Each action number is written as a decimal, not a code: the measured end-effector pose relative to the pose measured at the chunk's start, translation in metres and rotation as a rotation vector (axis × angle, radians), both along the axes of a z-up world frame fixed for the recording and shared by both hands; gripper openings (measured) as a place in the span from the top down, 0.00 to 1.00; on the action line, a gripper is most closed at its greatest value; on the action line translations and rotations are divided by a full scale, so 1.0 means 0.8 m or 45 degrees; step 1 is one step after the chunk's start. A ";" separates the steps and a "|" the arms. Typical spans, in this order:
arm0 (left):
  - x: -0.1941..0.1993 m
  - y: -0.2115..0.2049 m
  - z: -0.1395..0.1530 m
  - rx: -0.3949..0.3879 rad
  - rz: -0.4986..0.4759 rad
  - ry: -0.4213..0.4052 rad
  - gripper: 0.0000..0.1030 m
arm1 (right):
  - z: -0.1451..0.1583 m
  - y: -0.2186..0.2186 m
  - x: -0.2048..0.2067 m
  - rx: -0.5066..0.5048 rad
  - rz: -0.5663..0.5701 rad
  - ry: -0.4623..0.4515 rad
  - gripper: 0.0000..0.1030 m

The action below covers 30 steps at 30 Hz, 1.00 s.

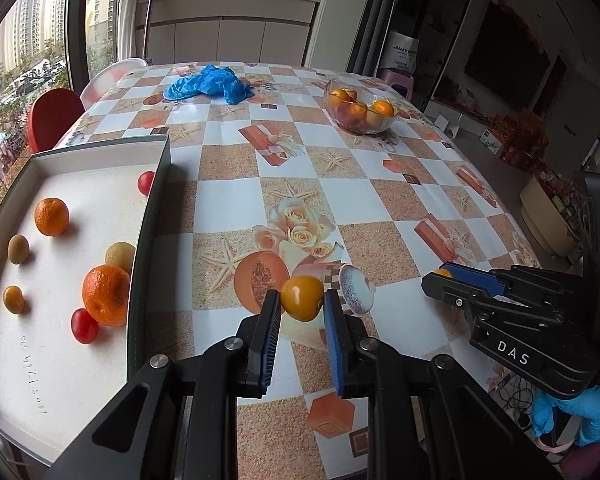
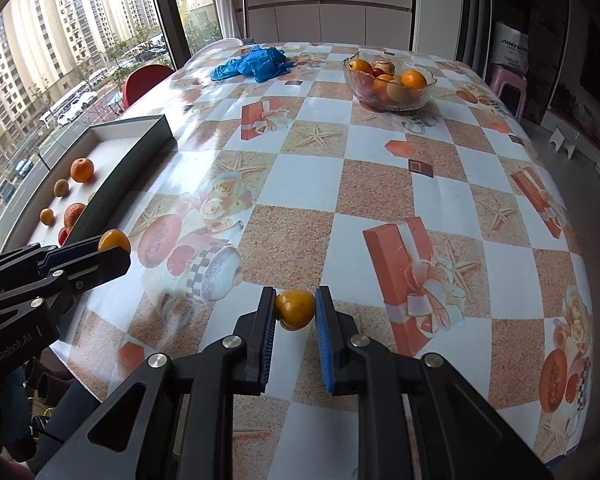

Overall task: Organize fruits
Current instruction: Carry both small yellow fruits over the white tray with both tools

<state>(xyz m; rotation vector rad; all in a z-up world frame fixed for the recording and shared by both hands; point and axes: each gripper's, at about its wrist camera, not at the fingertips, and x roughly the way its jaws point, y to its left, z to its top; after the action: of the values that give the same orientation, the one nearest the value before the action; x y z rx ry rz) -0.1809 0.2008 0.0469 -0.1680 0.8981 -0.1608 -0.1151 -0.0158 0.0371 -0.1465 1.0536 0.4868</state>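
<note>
My left gripper (image 1: 302,300) is shut on a small yellow-orange tomato (image 1: 302,297), held just above the tablecloth to the right of the white tray (image 1: 100,148). The tray holds two mandarins (image 1: 105,294), red cherry tomatoes (image 1: 84,325) and small yellow-green fruits (image 1: 18,249). My right gripper (image 2: 295,309) is shut on a second yellow-orange tomato (image 2: 295,309) low over the table. In the right wrist view the left gripper (image 2: 112,249) with its tomato (image 2: 114,240) sits at the far left beside the tray (image 2: 140,136). The right gripper (image 1: 440,280) shows at the right of the left wrist view.
A glass bowl (image 1: 359,110) of oranges and apples stands at the far right of the table. A crumpled blue plastic bag (image 1: 208,85) lies at the far end. A red chair (image 1: 54,118) stands by the window. A hand in a blue glove (image 1: 592,412) holds the right gripper.
</note>
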 end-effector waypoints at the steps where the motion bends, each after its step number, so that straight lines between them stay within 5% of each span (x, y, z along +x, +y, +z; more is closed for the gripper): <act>1: -0.001 0.001 0.002 -0.003 0.001 -0.003 0.78 | 0.001 0.000 -0.001 0.001 0.000 -0.001 0.80; 10: -0.010 0.029 0.035 -0.004 0.039 -0.064 0.78 | 0.028 0.020 0.003 0.041 0.047 -0.005 0.80; 15: -0.021 0.085 0.049 0.035 0.161 -0.078 0.78 | 0.056 0.078 0.007 0.098 0.170 -0.018 0.79; 23: -0.045 0.186 0.019 0.087 0.446 0.028 0.78 | 0.062 0.225 -0.010 0.136 0.461 0.040 0.79; 30: -0.050 0.217 -0.014 0.099 0.517 0.119 0.77 | 0.033 0.300 -0.023 0.046 0.587 0.113 0.78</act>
<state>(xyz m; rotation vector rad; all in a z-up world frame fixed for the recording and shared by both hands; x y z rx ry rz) -0.2209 0.3743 0.0354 -0.2831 0.9431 0.2612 -0.1331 0.2245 0.0634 -0.3420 1.0982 0.9347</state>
